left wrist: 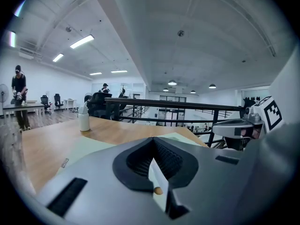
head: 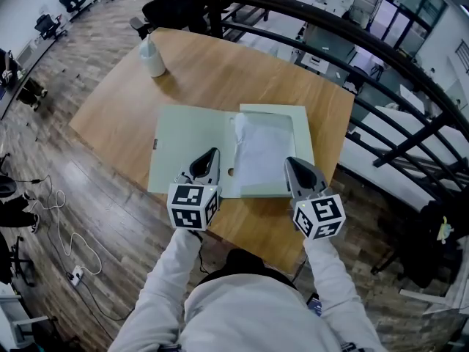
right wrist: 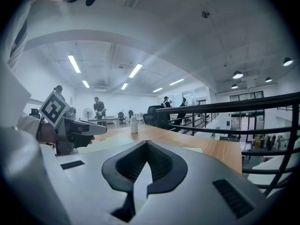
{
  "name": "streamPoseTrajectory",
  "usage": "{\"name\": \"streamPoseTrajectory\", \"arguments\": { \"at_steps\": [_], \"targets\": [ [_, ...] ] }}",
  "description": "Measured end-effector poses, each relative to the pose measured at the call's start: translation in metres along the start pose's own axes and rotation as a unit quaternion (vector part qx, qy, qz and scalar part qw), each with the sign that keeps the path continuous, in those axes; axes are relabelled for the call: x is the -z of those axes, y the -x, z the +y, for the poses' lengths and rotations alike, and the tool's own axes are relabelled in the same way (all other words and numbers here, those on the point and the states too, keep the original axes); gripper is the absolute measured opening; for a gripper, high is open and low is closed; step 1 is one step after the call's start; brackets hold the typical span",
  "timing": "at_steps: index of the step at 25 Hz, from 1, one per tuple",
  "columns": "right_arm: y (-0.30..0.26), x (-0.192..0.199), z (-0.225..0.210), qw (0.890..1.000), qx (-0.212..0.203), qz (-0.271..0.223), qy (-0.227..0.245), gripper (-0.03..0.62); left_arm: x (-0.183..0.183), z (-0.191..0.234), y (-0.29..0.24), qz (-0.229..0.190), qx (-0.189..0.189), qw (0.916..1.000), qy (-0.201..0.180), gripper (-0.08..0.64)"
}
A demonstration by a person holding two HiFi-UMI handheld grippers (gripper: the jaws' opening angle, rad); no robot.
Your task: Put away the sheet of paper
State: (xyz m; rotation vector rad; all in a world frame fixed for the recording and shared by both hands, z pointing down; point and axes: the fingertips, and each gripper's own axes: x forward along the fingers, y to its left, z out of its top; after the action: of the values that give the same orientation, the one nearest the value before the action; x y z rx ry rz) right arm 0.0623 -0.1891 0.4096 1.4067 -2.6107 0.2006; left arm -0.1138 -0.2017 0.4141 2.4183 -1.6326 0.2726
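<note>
green folder (head: 190, 134) open on a wooden table (head: 220, 72), sheet of paper (head: 262, 151) on its right half, left gripper (head: 213, 152) and right gripper (head: 289, 161) at its near edge.

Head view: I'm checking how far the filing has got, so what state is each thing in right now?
folder: open, both halves spread out.
sheet of paper: lying on the folder's right half, uncovered.
bottle: standing upright.
left gripper: shut on a thin edge of the folder.
right gripper: jaws together; whether they pinch anything is unclear.
</note>
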Motion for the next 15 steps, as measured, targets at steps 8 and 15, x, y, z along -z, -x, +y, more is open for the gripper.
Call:
{"name": "streamPoseTrajectory", "arguments": {
  "at_steps": [8, 15],
  "targets": [
    [0.005, -0.005, 0.005, 1.000, 0.011, -0.007, 0.017, 0.026, -0.002, 0.002, 0.011, -0.013, -0.001, 0.9999, 0.004, 0.017],
    [0.009, -0.007, 0.005, 1.000, 0.018, -0.016, 0.017, 0.026, -0.002, -0.001, 0.016, -0.018, 0.001, 0.9998, 0.000, 0.017]
  ]
}}
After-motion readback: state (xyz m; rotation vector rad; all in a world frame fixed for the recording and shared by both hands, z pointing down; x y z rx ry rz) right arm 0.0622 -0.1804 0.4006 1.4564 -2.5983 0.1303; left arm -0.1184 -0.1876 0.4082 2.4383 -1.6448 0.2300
